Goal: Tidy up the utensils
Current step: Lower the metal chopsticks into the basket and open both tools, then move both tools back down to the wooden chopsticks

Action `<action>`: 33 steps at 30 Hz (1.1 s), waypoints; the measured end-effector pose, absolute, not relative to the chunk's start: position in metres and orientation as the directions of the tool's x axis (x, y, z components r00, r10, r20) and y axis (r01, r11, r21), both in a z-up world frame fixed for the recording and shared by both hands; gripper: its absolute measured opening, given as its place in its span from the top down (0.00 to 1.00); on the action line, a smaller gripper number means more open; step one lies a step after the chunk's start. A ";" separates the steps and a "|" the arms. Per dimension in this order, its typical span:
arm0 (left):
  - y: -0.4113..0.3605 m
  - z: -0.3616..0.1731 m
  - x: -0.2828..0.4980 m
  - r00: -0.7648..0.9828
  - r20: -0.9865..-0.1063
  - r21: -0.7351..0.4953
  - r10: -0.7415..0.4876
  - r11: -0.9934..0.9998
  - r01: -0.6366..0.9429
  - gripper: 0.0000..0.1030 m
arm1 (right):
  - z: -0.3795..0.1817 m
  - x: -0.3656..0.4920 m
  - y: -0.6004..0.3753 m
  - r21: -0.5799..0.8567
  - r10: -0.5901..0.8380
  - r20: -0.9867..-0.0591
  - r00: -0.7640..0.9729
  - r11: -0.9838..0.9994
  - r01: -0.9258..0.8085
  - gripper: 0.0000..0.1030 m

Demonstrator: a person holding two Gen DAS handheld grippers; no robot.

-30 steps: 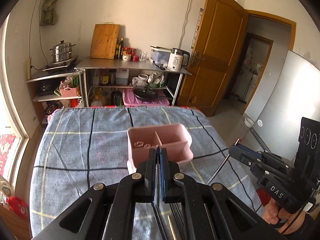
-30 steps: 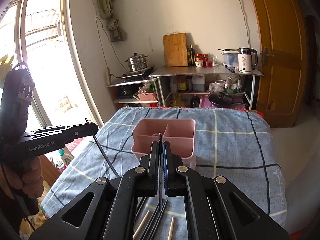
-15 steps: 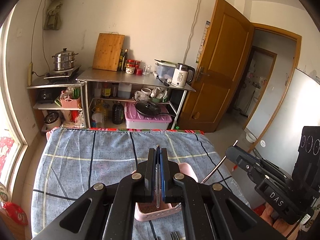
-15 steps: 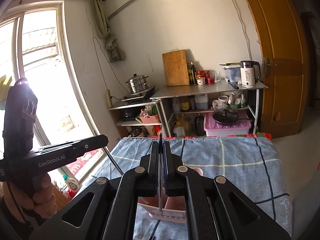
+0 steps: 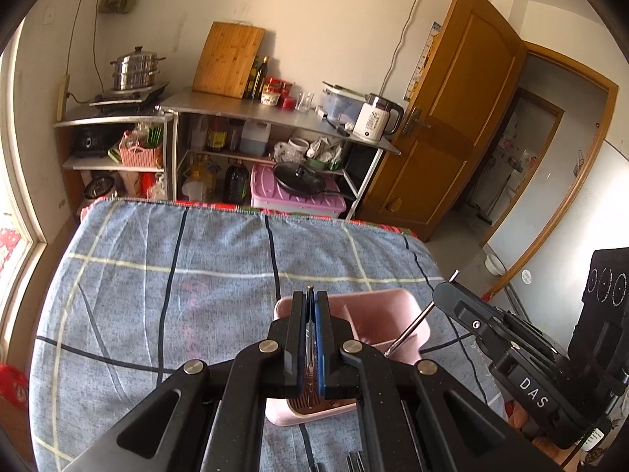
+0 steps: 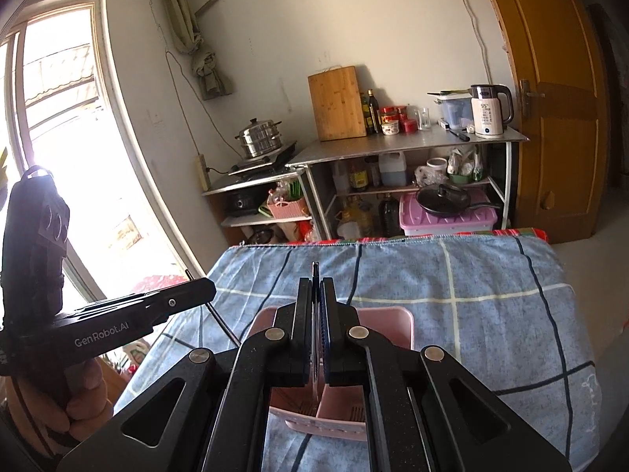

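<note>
A pink two-compartment utensil holder point(image 5: 377, 314) stands on the blue checked tablecloth point(image 5: 157, 283); it also shows in the right wrist view point(image 6: 389, 316). My left gripper point(image 5: 311, 299) is shut on a thin metal chopstick point(image 5: 310, 346), held upright over the holder's left compartment. My right gripper point(image 6: 315, 287) is shut on another metal chopstick point(image 6: 315, 271) above the holder. The right gripper also shows in the left wrist view point(image 5: 452, 287), with its chopstick point(image 5: 412, 326) reaching down into the holder's right side. The left gripper also shows in the right wrist view point(image 6: 204, 287).
More utensils point(image 5: 354, 462) lie on the cloth near the front edge, mostly hidden by the gripper. Behind the table stand a metal shelf point(image 5: 275, 114) with a kettle point(image 5: 375, 116), cutting board and steamer pot point(image 5: 135, 69). A wooden door point(image 5: 452, 118) is at right, a window point(image 6: 59, 137) at left.
Both grippers lifted their chopsticks off the table and now tilt back down over the pink holder. Both stay shut.
</note>
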State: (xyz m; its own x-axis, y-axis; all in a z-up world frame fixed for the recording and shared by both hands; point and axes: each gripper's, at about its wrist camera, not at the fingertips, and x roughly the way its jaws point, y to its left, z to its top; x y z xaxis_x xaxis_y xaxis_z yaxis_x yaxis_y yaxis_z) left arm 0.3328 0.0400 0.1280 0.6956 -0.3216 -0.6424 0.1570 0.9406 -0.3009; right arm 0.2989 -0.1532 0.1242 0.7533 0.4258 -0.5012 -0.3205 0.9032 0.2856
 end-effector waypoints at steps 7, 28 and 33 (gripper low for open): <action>0.038 0.105 0.333 0.677 -0.669 -0.287 -0.307 0.947 0.145 0.97 | 0.104 0.303 -0.153 0.291 0.430 -0.542 0.722 0.902 -0.320 0.96; 0.048 0.122 0.274 0.718 -0.638 -0.254 -0.280 0.956 0.148 0.88 | 0.112 0.261 -0.179 0.274 0.421 -0.529 0.737 0.906 -0.321 0.89; 0.046 0.115 0.234 0.736 -0.613 -0.257 -0.289 0.953 0.159 0.88 | 0.108 0.231 -0.190 0.257 0.406 -0.532 0.743 0.914 -0.315 0.89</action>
State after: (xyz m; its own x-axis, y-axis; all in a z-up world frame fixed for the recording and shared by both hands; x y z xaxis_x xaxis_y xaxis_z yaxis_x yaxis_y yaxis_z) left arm 0.2342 0.0464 0.1145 0.7357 -0.2886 -0.6127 0.1595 0.9531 -0.2574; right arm 0.2307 -0.1897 0.1083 0.7431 0.4061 -0.5319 -0.3149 0.9135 0.2574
